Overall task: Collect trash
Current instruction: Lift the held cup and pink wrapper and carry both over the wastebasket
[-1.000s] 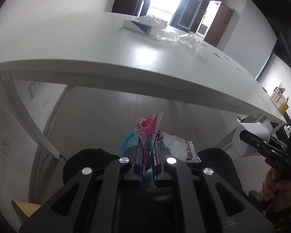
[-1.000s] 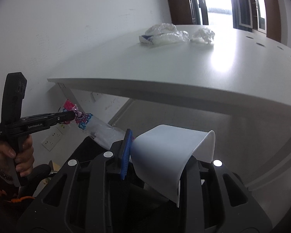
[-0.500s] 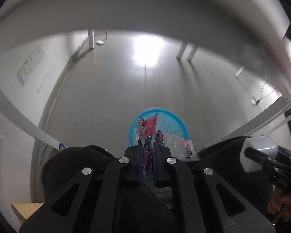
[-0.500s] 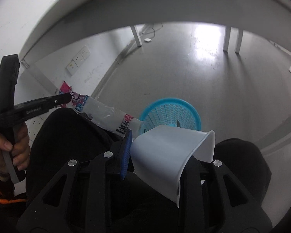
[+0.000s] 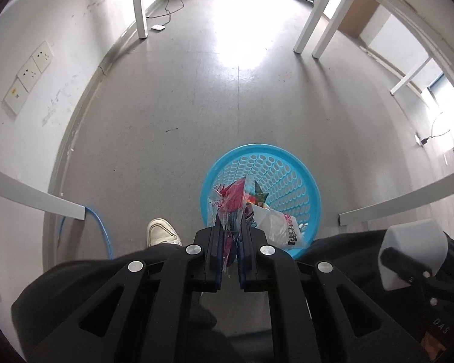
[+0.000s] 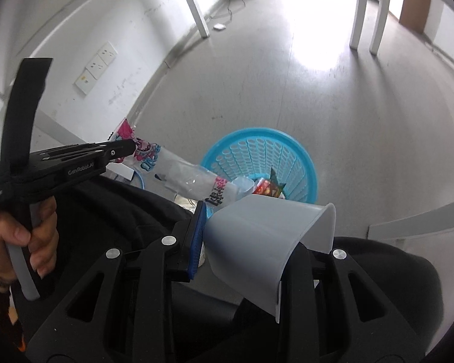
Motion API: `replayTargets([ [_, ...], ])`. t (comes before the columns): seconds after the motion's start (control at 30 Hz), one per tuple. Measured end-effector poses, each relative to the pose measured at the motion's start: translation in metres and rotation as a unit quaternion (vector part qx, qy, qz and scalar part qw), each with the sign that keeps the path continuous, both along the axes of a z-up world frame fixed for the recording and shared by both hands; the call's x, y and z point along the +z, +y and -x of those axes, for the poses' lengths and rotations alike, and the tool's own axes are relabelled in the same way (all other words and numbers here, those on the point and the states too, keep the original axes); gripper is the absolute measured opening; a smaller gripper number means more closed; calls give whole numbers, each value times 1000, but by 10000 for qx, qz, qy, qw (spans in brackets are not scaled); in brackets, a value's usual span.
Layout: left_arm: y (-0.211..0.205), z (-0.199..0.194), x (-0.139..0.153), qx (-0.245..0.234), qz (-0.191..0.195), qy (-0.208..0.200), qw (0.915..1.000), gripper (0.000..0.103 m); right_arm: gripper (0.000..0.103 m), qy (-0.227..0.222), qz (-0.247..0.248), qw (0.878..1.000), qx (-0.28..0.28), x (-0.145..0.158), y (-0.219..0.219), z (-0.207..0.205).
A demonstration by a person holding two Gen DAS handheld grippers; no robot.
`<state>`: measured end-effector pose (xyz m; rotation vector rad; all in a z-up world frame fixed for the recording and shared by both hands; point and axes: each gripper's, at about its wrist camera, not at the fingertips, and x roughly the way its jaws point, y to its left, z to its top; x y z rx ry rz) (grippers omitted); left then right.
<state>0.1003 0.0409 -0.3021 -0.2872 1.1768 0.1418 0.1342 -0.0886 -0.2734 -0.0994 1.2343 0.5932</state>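
My left gripper [image 5: 230,230] is shut on a clear plastic wrapper [image 5: 230,202] with pink and blue print; it hangs over the near rim of a blue mesh waste basket [image 5: 287,181] on the floor. In the right wrist view the left gripper [image 6: 130,148] holds the wrapper [image 6: 184,178], which stretches toward the basket [image 6: 257,157]. My right gripper [image 6: 257,230] is shut on a white plastic cup [image 6: 269,236], held above the basket's near side. A colourful wrapper [image 6: 268,187] lies inside the basket.
White table legs [image 5: 311,21] stand on the grey floor beyond the basket. Wall sockets [image 5: 30,72] are on the left wall. The person's black-clad legs and a white shoe [image 5: 162,233] are below. A blue cable [image 5: 101,230] runs along the floor at left.
Both grippers dropped from table height and tilted down to the floor. The basket now lies under them, with wrapper and cup still held.
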Motion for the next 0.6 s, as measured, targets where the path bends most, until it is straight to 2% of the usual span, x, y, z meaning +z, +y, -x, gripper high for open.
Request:
replayTargets([
  [0.23, -6, -33, -29, 135, 19, 351, 9993, 6, 26, 437, 188, 9989, -48, -38, 21, -27],
  [0.47, 7, -58, -59, 523, 302, 755, 9953, 6, 26, 805, 263, 9963, -136, -77, 34, -54],
  [0.6, 3, -71, -72, 561, 258, 919, 9939, 6, 26, 1233, 173, 9914, -395, -99, 32, -71],
])
